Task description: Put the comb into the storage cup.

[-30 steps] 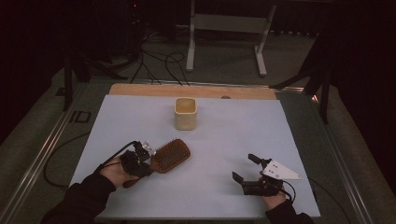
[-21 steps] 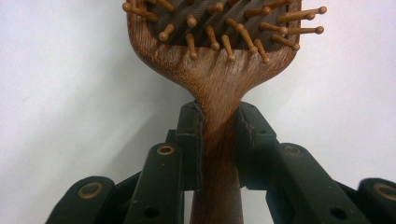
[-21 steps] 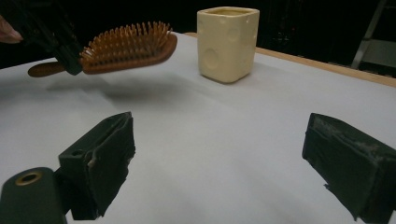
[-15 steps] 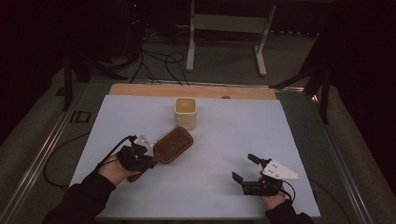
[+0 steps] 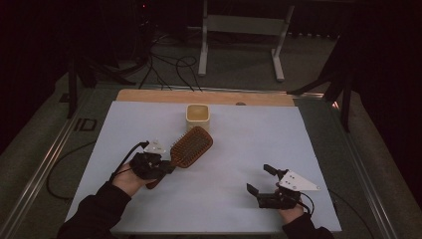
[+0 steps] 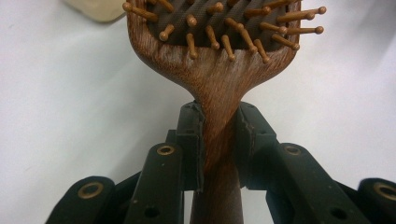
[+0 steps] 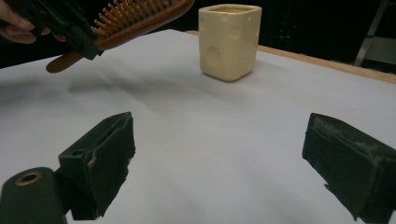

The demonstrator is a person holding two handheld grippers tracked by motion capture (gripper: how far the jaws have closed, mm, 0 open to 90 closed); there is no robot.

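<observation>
White paper covers the tabletop [image 5: 239,149] in the high view, where a hairbrush [image 5: 191,147] is held just short of the cup [image 5: 198,118] by the left tool [image 5: 161,169]. Its handle is seen clamped in the left gripper view. Apart jaws mark the idle right tool [image 7: 219,172]. Carrying appears underway; lowering into the cup is likely needed.

Hairbrush [image 6: 219,84]: reddish-brown wood with visible grain and a satin sheen; wooden ball-tipped pins set in a dark matt cushion. Cup [image 7: 229,39]: cream, smooth, dimpled walls with a faint gloss. Worktop [image 5: 239,149]: matt white paper-like sheet; bare wood strip at the far edge. Fingers [image 7: 100,161]: matt black, rough-edged pads.
</observation>
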